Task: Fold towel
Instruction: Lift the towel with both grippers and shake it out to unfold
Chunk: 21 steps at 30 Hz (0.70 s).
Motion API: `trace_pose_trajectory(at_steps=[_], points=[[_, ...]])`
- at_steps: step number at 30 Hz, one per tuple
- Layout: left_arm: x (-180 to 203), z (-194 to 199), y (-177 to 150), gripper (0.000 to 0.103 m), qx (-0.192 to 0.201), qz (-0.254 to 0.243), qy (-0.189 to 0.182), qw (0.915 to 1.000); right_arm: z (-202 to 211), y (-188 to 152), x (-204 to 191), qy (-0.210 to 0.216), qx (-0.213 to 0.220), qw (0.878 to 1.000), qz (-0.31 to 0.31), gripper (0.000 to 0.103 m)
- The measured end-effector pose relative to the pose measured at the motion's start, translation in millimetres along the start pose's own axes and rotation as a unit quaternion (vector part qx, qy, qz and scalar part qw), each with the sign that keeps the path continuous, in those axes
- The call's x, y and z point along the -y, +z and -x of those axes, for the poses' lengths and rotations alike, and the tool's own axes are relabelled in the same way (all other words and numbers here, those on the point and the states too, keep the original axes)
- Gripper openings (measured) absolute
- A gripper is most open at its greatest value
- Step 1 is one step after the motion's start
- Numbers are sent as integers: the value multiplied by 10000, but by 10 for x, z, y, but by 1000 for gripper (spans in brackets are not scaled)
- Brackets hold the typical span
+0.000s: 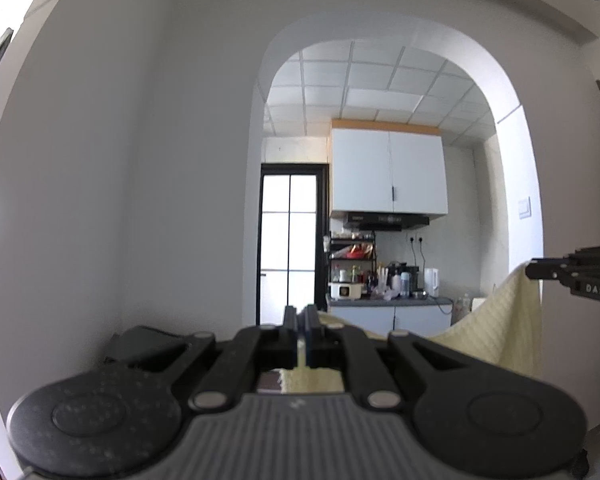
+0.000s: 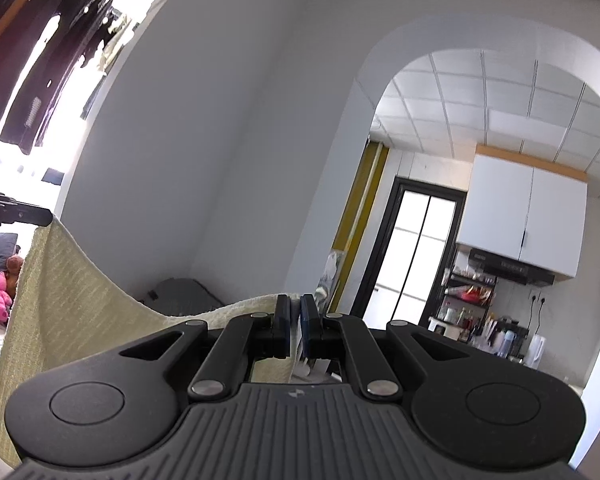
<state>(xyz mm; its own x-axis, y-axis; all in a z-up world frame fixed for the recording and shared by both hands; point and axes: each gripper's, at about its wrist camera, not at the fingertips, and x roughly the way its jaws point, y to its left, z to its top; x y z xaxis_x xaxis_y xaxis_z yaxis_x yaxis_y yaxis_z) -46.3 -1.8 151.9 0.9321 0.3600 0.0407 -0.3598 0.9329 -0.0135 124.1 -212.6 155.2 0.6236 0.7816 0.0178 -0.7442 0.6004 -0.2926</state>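
Two grippers hold one towel [image 1: 504, 320] aloft, a top corner pinched in each. The left gripper [image 1: 301, 334] has its fingers closed to a narrow slit, with pale yellow cloth visible between the pads and below them. The right gripper [image 2: 295, 328] is likewise nearly closed, with a strip of cloth caught between its blue pads. In the left wrist view the right gripper appears at the far right edge, clamped on the opposite corner. In the right wrist view the left gripper appears at the far left edge in the same way.

The towel hangs in the air between the two grippers. Its top edge sags in a curve from one corner to the other, and the body drops out of view below. No table or other surface is visible under it.

Handling, as judged from the sag: the cloth is soft, light and limp, with a ribbed weave that should grip well and not slip. It will not keep any shape unsupported. Hold it at the corners, as now, and keep the top edge taut to control the fold line.
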Motion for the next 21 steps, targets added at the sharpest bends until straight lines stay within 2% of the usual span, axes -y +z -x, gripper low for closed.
trace_pose_trajectory(at_steps=[10,12,21], points=[[-167,-405,-204,3,-459,46,135,9988,-433,-276,57,181,-396,9989,-160,6],[-194,-536,-260,3,-582,77,132,9982,-646,-378,138,215,-551,9980,-219,6],[-276,-1018,-511,3,-1117,14,31,9937,-1021,-778,232,297,-999,9935,-463,6]])
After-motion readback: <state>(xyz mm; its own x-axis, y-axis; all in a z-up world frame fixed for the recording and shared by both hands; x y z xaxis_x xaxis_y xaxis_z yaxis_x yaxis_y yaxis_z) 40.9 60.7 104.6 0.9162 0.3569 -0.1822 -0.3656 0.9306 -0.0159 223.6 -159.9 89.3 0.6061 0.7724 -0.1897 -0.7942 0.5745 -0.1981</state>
